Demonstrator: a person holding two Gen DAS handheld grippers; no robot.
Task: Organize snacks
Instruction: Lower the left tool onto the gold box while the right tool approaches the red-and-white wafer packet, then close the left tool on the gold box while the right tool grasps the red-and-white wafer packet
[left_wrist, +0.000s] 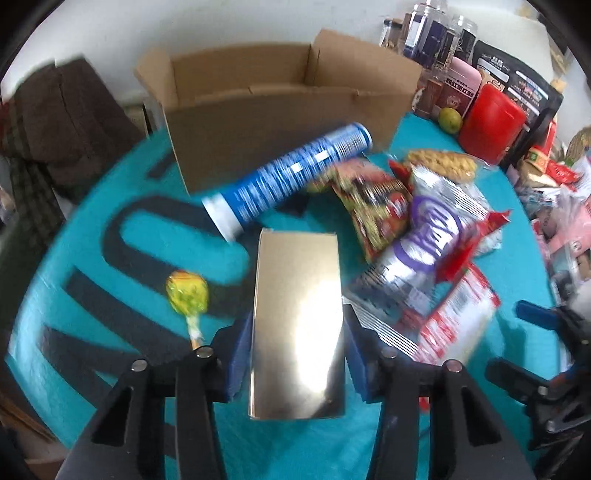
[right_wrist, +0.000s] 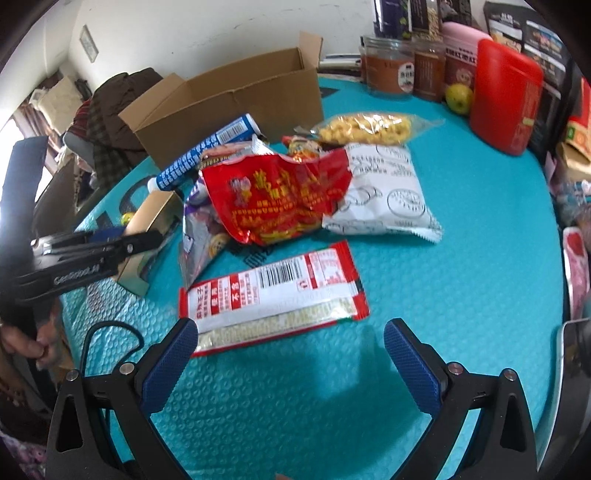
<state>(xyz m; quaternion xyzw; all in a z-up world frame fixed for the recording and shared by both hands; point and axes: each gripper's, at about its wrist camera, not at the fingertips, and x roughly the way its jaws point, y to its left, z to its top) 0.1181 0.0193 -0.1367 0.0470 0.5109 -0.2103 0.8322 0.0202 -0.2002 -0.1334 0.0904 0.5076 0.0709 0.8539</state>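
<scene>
While both tools hang over the teal mat, this is what shows from where I stand:

Left gripper: its blue pads pinch a gold box by its long sides; in the right wrist view the box sits tilted, and I cannot tell whether it touches the mat.

Right gripper: jaws spread wide with nothing between them, above bare mat just short of a flat red-and-white packet.

Writing on the tool: "GenRobot.AI" in pale letters on the black body of the left gripper, seen from the right wrist.

Flat packet: barcode and red panels of Chinese characters, too small for me to read.

Snack pile: near the middle of the mat, a crumpled red bag with yellow Chinese print lies over a white bag with line drawings; a clear bag of yellow puffs lies behind them.

Blue tube: white-capped, covered in small white print that is blurred, leaning against the cardboard box.

Cardboard box: open, flaps up, at the far edge of the mat.

Lollipop: yellow-green wrapper, on the mat left of the gold box.

Mat: teal, embossed, with large dark letters I cannot make out.

Far right corner: a red canister, a green fruit and labelled jars.
</scene>
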